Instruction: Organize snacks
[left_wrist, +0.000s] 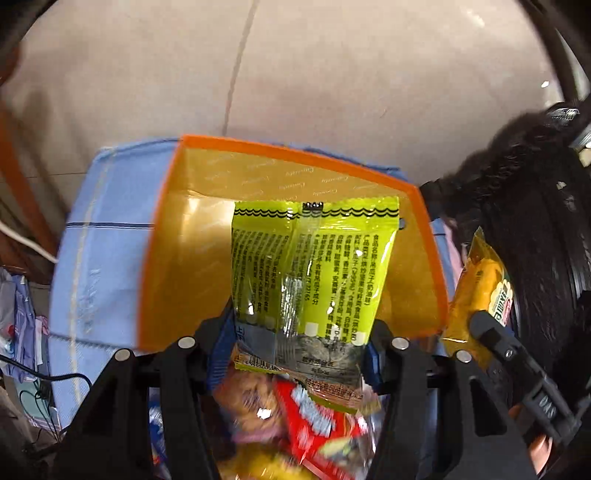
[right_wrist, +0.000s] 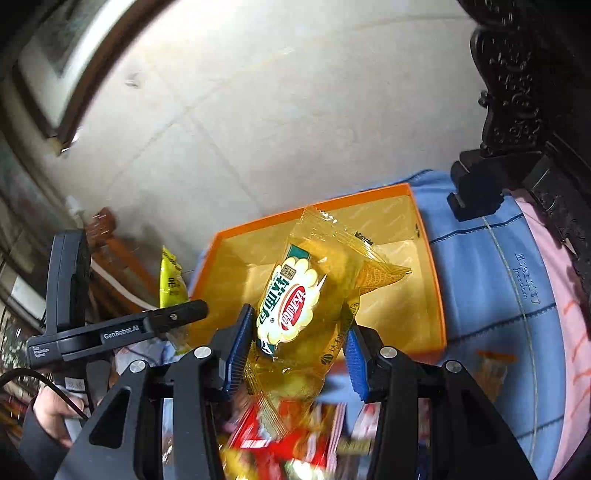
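My left gripper (left_wrist: 299, 354) is shut on a lime-green snack packet (left_wrist: 314, 273), which hangs in the air in front of an orange tray (left_wrist: 295, 151). My right gripper (right_wrist: 295, 354) is shut on a clear yellow cake packet (right_wrist: 314, 295) with a red and green label, held over the same orange tray (right_wrist: 436, 280). The tray's floor looks bare. From the left wrist view the cake packet (left_wrist: 476, 291) shows at the right. From the right wrist view the green packet (right_wrist: 170, 284) and the left gripper's body (right_wrist: 122, 332) show at the left.
The tray rests on a blue checked cloth (left_wrist: 103, 266) beside a pink cloth (right_wrist: 565, 295). Below both grippers lies a blurred heap of snack packets (left_wrist: 306, 424), red and yellow. Dark carved furniture (right_wrist: 517, 92) stands at the right; tiled floor lies beyond.
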